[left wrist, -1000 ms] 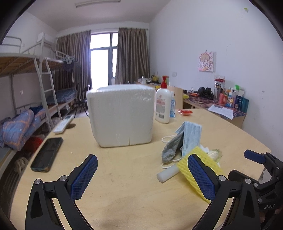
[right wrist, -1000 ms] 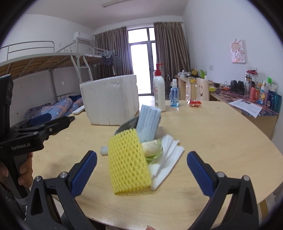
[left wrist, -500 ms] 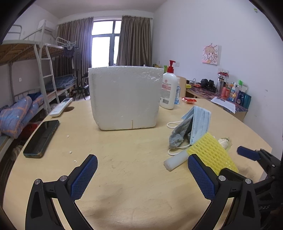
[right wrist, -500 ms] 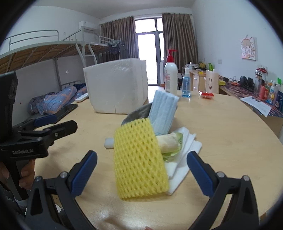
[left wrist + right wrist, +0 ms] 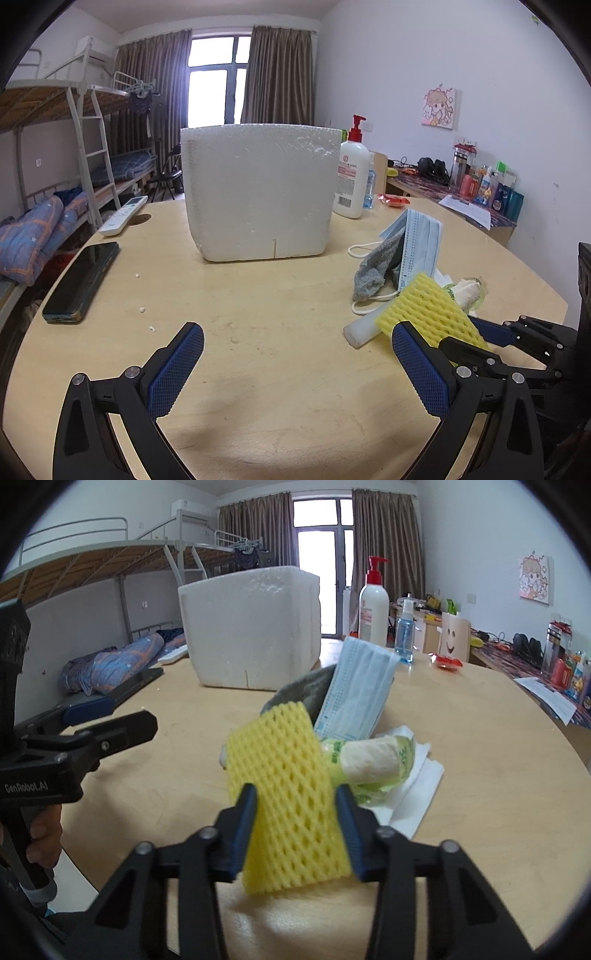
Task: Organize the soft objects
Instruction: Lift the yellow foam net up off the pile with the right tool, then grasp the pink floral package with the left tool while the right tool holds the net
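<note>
Right gripper: jaws just closed in, blue pads pressed on both sides of the yellow foam net, grasping it. Net leans tilted on the round wooden table; in the left wrist view it is at 4 o'clock.

Behind the net at 1 o'clock: blue face mask upright, grey cloth beside it, wrapped roll on white napkins.

White foam box: 12 o'clock, well apart.

Left gripper: released, spread wide over bare table.
</note>
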`<action>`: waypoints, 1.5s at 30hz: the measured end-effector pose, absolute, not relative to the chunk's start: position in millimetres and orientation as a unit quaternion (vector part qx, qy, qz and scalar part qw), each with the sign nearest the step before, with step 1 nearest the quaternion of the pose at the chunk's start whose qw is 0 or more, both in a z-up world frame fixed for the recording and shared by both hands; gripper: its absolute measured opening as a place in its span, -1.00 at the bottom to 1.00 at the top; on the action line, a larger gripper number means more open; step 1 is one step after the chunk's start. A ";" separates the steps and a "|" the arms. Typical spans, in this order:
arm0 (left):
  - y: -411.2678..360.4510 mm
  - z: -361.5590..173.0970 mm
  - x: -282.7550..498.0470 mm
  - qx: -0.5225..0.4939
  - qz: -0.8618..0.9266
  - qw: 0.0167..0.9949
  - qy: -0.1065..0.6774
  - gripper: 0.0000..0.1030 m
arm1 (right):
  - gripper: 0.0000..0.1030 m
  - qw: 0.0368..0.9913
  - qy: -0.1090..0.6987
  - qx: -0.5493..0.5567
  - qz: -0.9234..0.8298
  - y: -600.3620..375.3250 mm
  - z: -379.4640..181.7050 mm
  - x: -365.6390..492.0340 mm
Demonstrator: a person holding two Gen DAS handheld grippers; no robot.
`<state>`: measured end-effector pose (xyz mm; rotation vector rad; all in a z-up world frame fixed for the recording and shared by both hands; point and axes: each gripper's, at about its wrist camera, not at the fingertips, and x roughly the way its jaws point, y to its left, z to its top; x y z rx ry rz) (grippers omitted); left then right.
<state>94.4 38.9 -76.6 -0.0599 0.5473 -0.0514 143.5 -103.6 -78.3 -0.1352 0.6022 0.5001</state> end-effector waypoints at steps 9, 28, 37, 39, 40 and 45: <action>37.2 -79.2 97.1 -0.029 -0.026 0.960 0.278 0.98 | -0.78 0.914 0.307 -0.076 0.254 -101.3 -82.9 143.8; -7.0 -70.7 107.0 0.005 -0.076 0.957 0.279 0.98 | -0.78 0.939 0.255 -0.007 0.231 -158.9 -46.8 139.5; -44.8 -77.9 123.8 0.027 -0.124 0.946 0.299 0.98 | -0.78 0.945 0.257 0.024 0.199 -192.9 -51.1 144.6; -50.2 -80.5 128.7 0.028 -0.130 0.943 0.307 0.98 | -0.78 0.945 0.260 0.031 0.195 -199.4 -53.9 145.7; -53.3 -82.0 131.4 0.028 -0.132 0.941 0.310 0.98 | -0.78 0.946 0.260 0.035 0.192 -203.2 -55.2 146.6; -67.1 -86.0 142.0 0.029 -0.144 0.935 0.324 0.98 | -0.78 0.947 0.259 0.046 0.184 -218.0 -56.8 145.2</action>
